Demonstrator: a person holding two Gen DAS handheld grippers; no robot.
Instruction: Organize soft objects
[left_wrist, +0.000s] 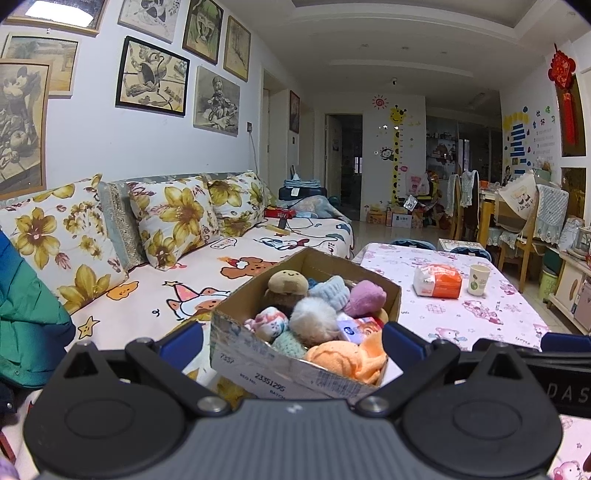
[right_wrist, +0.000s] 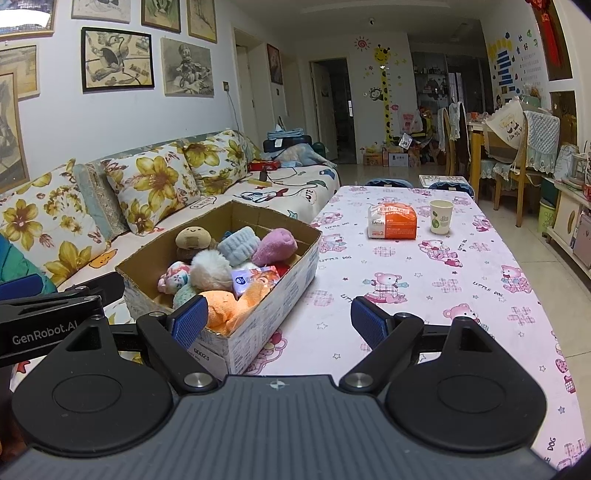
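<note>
Pink bear tablecloth (right_wrist: 424, 295) carries the cardboard box (right_wrist: 273, 291) of soft toys at its sofa-side edge. Both grippers, left gripper (left_wrist: 291, 343) and right gripper (right_wrist: 279, 321), stand apart, empty. A careless push may tip the box off.

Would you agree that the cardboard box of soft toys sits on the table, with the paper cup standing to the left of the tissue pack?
Not quite: in the right wrist view the paper cup stands to the right of the tissue pack. The cardboard box of soft toys does sit on the table.
</note>
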